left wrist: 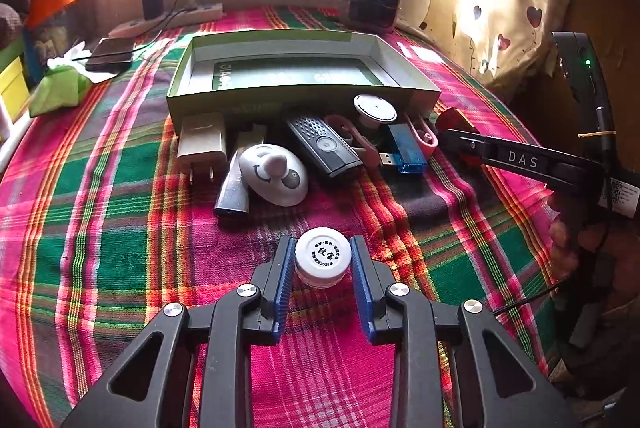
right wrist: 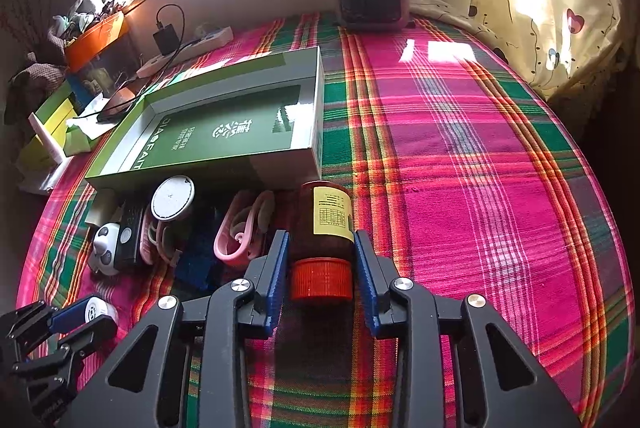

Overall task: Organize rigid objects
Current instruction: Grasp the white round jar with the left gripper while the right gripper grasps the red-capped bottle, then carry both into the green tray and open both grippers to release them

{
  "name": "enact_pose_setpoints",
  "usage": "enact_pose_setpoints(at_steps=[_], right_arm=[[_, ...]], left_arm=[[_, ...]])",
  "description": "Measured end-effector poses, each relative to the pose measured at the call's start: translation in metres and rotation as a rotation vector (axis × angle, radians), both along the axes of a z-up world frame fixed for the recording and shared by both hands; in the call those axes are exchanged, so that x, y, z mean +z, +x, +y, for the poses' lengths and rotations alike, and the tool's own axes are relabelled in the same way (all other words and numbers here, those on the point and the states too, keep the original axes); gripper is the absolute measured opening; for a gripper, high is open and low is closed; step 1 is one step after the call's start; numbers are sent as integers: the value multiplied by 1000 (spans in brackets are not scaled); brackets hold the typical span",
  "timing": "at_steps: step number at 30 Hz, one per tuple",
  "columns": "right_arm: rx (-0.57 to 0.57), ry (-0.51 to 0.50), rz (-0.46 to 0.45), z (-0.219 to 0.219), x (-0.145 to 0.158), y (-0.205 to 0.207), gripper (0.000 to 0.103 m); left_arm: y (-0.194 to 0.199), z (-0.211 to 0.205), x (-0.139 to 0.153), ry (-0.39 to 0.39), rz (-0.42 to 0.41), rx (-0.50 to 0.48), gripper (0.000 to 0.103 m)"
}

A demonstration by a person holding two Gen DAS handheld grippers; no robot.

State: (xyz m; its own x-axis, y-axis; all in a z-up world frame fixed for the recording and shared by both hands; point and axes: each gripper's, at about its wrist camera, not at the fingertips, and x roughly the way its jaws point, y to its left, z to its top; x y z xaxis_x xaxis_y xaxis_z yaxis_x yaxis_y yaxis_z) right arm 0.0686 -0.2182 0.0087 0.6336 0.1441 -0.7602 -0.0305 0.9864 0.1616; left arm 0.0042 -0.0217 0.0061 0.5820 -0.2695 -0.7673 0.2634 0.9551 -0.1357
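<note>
Fingers of the left gripper (left wrist: 323, 260) bracket a small white bottle (left wrist: 322, 256), pads touching or nearly touching its cap; whether they grip it I cannot tell. The right gripper (right wrist: 321, 248) straddles a brown jar (right wrist: 322, 218) lying with its orange lid (right wrist: 321, 279) toward the camera, a slim gap showing at each side, so probably not yet clamped. Both look light, rigid and smooth, likely to slip or roll; the jar's ribbed lid offers better purchase than its labelled body. Ahead of the fingers lies clutter, then the green tray (left wrist: 404, 92) with its near wall to clear. Right of the jar, the cloth (right wrist: 480, 167) gives open room.
</note>
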Motion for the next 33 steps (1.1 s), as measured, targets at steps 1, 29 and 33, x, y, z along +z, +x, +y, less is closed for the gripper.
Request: enact_pose_setpoints(at_steps=[1, 29, 33], right_arm=[[0, -1, 0, 0, 0, 0, 33], [63, -1, -79, 7, 54, 28, 33], [73, 2, -68, 9, 53, 46, 33]], left_arm=[[0, 0, 0, 1, 0, 0, 27], [82, 30, 55, -19, -72, 51, 27], [108, 34, 58, -15, -76, 68, 27]])
